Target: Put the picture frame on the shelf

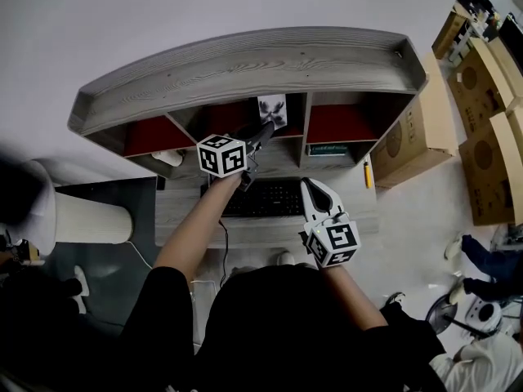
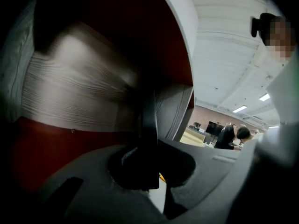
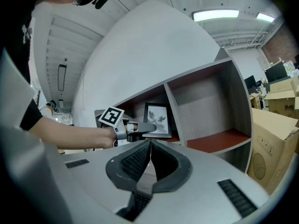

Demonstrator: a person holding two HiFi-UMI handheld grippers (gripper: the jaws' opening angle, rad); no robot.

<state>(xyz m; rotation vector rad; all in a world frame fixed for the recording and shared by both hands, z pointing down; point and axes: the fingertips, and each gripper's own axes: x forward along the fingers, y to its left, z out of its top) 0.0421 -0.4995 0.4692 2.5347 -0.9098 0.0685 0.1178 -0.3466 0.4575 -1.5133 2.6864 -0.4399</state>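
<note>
The shelf (image 1: 245,64) is a curved unit of grey wood-grain with red-lined cubbies, standing on the counter (image 1: 181,211); the thin, dark-rimmed picture frame (image 1: 272,110) stands upright in the middle cubby; the left gripper (image 1: 263,131), fingers pinched together on nothing, sits just before it, where a careless nudge could topple the frame; the right gripper (image 1: 311,188), fingers likewise closed and empty, hovers over the counter.

The shelf (image 1: 245,64) was grey woodgrain with red floors; the frame (image 3: 158,119) black-edged, grey within; the keyboard (image 1: 265,198) black; the boxes (image 1: 490,162) brown.
</note>
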